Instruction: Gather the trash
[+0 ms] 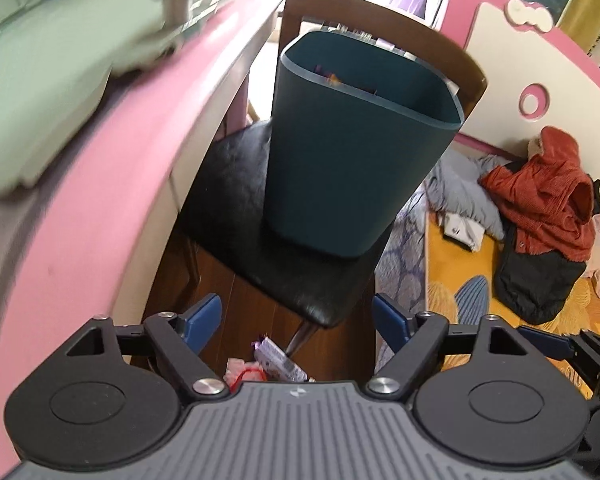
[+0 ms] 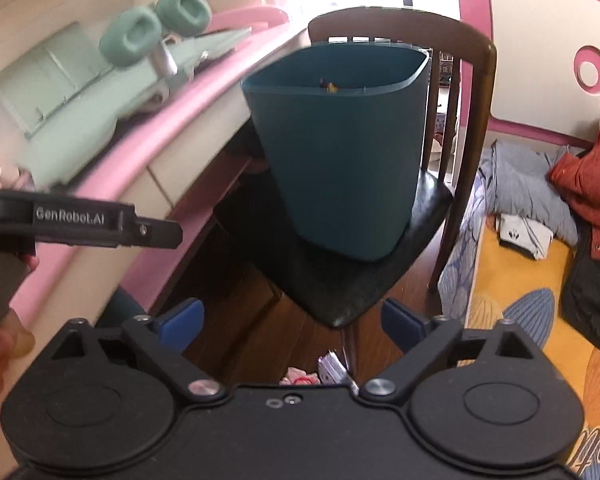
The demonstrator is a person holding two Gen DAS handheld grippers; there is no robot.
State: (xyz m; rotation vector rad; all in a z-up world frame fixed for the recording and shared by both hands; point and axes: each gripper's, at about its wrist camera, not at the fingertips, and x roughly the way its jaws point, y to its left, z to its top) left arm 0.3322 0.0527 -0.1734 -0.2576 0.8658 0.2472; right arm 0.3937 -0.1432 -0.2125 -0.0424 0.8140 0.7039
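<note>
A dark teal bin stands on the black seat of a wooden chair, with a few scraps showing inside its rim. On the brown floor below lie a purple-white wrapper and pink trash with a red loop. My left gripper is open above that trash, nothing between its blue fingers. My right gripper is open wide too, and empty. The left gripper's body shows at the left edge of the right wrist view, held by a hand.
A pink-edged desk curves along the left, carrying a green mat and green headphones. On the right is a bed with a yellow cover, grey cloth and a red-orange garment. A pink and cream headboard rises behind.
</note>
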